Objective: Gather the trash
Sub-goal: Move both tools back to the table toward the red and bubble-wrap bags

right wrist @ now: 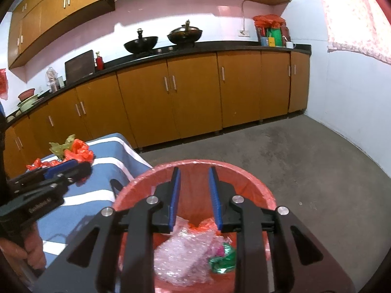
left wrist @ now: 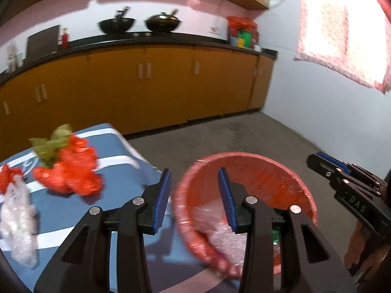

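A red bin [left wrist: 259, 171] lined with a red bag stands on the floor beside a blue striped table [left wrist: 80, 217]. Bubble wrap [right wrist: 180, 256], a red bag scrap and a green wrapper [right wrist: 223, 260] lie in the bin [right wrist: 256, 188]. On the table lie a crumpled red plastic bag [left wrist: 73, 171] with a yellow-green wrapper [left wrist: 51, 146], a small red scrap [left wrist: 8, 174] and clear plastic [left wrist: 18, 219]. My left gripper [left wrist: 194, 197] is open and empty at the table's edge by the bin's rim. My right gripper [right wrist: 194, 195] is open and empty above the bin.
Orange base cabinets [right wrist: 190, 92] under a black counter with two woks [right wrist: 161, 39] run along the far wall. Grey concrete floor [right wrist: 305, 161] spreads right of the bin to a white wall [right wrist: 354, 92]. A patterned curtain [left wrist: 342, 29] hangs at upper right.
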`<state>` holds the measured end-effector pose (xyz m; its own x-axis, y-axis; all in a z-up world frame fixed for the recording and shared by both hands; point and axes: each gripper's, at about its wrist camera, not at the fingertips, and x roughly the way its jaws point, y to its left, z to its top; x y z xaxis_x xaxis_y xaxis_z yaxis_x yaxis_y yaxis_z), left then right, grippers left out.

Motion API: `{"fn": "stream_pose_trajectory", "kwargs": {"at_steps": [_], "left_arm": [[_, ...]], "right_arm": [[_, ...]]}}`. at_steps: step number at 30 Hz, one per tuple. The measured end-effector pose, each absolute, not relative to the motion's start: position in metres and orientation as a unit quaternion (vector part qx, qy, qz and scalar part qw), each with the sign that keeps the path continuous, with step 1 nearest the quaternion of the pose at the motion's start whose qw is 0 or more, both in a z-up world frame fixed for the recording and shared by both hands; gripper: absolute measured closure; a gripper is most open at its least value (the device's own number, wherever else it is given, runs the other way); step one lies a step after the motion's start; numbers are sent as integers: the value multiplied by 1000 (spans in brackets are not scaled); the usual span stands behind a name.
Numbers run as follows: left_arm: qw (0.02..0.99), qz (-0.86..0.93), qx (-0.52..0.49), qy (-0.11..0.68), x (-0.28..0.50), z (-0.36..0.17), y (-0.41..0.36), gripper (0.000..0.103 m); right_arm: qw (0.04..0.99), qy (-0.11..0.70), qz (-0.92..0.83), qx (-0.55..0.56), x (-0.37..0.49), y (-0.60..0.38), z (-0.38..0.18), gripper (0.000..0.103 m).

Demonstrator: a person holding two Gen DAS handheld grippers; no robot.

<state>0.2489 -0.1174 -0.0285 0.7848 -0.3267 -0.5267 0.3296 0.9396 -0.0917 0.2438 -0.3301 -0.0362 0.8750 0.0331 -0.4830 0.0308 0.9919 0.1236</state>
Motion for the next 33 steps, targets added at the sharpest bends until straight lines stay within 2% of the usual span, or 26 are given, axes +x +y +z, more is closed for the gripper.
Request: {"fn": "stream_pose_trajectory", "kwargs": {"at_steps": [11,21,26,31,33], "left_arm": [[967,-41,-6,253,216,-13,29,55],[962,55,-15,267,190,-35,133,49],[959,65,-40,274,186,-44,163,45],[958,62,-53,274,189,-48,177,41],[958,59,-56,275,191,-50,181,41]], "right_arm": [[961,253,101,40,261,-224,-27,63],[937,295,184,24,304,-101,-49,53],[936,309,166,27,341,-69,-61,41],[932,334,141,28,373,-54,-76,40],[927,347,137,25,380,-51,-81,45]]}}
